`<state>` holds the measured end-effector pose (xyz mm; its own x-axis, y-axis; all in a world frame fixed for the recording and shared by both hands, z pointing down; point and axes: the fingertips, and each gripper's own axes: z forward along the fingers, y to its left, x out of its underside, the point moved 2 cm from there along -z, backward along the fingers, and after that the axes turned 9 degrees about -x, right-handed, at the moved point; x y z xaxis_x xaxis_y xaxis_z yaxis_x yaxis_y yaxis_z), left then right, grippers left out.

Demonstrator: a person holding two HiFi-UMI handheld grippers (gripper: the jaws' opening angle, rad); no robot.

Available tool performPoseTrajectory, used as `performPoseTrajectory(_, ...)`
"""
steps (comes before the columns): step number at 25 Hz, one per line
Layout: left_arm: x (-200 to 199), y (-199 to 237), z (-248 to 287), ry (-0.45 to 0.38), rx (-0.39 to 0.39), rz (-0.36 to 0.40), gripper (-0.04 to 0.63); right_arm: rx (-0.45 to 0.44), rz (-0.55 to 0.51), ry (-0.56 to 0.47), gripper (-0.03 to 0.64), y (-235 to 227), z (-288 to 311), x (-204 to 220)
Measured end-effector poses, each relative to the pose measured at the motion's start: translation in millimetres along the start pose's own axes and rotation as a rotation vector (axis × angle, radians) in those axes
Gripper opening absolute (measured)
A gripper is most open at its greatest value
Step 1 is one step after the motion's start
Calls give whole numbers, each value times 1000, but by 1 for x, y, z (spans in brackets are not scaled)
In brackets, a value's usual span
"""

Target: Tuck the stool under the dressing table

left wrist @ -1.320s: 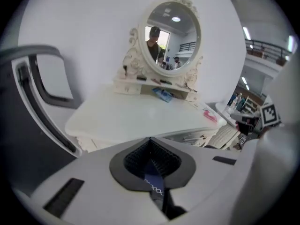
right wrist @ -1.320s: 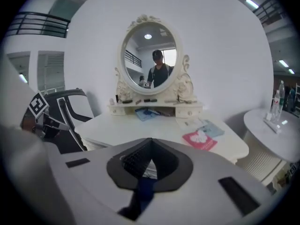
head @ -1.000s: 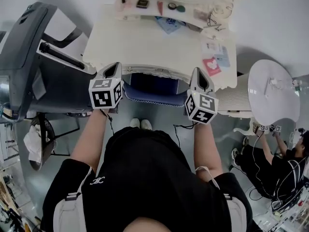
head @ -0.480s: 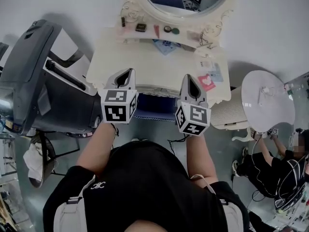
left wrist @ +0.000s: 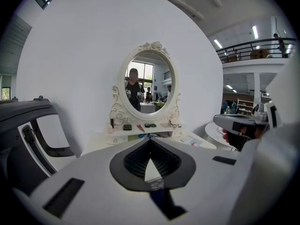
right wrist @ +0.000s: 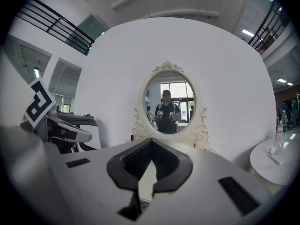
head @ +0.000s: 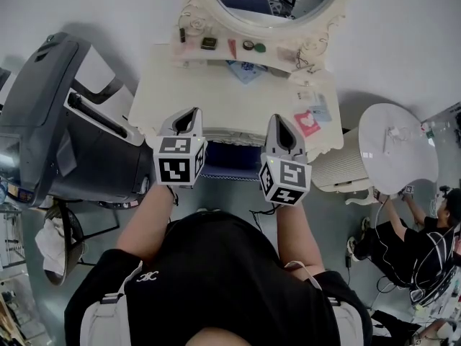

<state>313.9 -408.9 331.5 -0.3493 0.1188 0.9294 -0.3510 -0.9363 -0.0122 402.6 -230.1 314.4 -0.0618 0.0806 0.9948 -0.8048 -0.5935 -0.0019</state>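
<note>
Head view: the blue stool (head: 232,161) sits mostly under the dressing table (head: 180,85), at 12 o'clock from the person. The left gripper (head: 189,114) at 11 and the right gripper (head: 280,121) at 1 hover clenched and empty, probably because the tucking looks done.

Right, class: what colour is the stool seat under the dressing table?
Dark blue; the stool seat shows best in the head view.

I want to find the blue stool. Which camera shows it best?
The head view: the stool peeks out, dark blue, from under the dressing table at its front edge. Both gripper views look higher, across the tabletop at the mirror, and neither clearly shows the stool.
</note>
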Motion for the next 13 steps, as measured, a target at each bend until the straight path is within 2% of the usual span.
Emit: performPoseTrajectory(13, 8, 0, 4, 25, 9, 7, 5, -21, -8, 28, 8, 7, 1, 6)
